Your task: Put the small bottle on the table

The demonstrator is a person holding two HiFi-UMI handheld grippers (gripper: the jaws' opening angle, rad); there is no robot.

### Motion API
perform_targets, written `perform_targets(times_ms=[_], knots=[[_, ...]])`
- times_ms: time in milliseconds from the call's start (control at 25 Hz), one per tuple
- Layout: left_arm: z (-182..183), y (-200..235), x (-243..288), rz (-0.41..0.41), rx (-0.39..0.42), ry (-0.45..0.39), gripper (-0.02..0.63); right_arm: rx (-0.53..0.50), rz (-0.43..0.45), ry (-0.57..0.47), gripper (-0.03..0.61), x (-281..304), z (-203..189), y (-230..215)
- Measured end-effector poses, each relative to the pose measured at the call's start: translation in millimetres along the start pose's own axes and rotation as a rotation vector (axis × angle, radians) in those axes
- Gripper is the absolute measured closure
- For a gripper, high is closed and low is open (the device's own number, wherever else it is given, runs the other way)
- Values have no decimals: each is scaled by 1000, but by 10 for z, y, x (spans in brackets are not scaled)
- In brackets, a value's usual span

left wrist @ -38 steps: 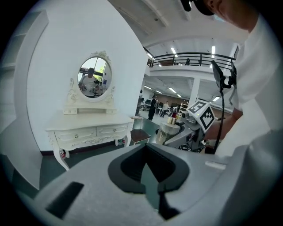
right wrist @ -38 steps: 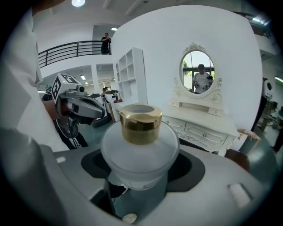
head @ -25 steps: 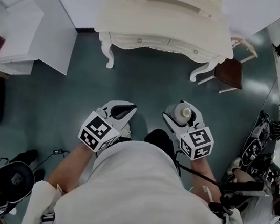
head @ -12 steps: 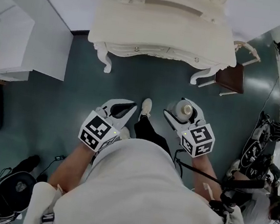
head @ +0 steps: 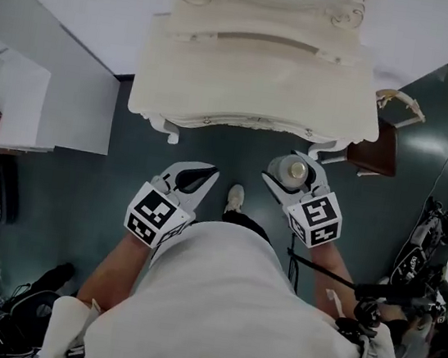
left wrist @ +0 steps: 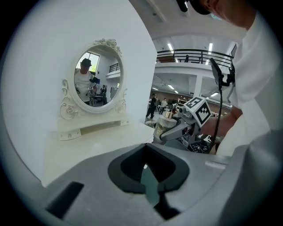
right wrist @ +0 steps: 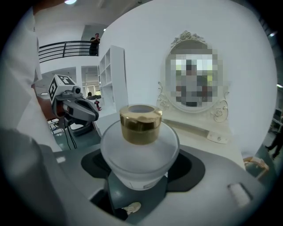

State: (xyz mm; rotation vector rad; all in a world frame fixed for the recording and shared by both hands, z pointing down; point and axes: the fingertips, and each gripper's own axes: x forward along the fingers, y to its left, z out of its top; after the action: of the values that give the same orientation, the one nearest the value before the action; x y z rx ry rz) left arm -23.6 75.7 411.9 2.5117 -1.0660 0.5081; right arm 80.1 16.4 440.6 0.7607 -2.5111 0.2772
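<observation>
Looking straight down, biggest stuff first: dark teal floor (head: 58, 184) runs across the middle of the head view. The cream dressing table (head: 252, 95) fills the upper middle. Its oval mirror (left wrist: 98, 75) stands on a low raised shelf along the back edge, at the very top of frame. The person's white top (head: 229, 315) takes up the bottom centre. A white shelf unit (head: 19, 104) sits at the left edge. A chair w/ a brown seat (head: 381, 147) is right by the table's right front corner, upper right.

Now the tongs, both centre frame, below the table's front edge and over the floor.

The right gripper (head: 291, 175) has its jaws spread wide and clamped on the small bottle (right wrist: 139, 152), one jaw on each side of the round frosted body. The bottle is upright w/ its gold cap (right wrist: 140, 123) on top. It's held in the air just short of the table's front edge, near the right front leg, so not on the table yet. That front edge is what lies btwn the bottle and the tabletop.

The left gripper (head: 206, 173) is left of centre, well apart from the right one. Its jaws are pulled together at the tips w/ nothing in them; only floor shows thru the gap.

Smallest bit: a white shoe (head: 235, 198) on the floor btwn the two grippers.
</observation>
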Motion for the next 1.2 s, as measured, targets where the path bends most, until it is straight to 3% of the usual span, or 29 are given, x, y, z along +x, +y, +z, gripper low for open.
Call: perform_targets(times_ms=[280, 920, 1200], knots=[[237, 480, 484, -38, -1, 19, 611, 38, -32, 35, 244, 464, 19, -662], [657, 1749, 570, -187, 81, 8, 611, 158, -244, 37, 244, 1273, 537, -1497], [741, 2079, 758, -153, 47, 7, 611, 168, -269, 39, 244, 1449, 606, -2052]])
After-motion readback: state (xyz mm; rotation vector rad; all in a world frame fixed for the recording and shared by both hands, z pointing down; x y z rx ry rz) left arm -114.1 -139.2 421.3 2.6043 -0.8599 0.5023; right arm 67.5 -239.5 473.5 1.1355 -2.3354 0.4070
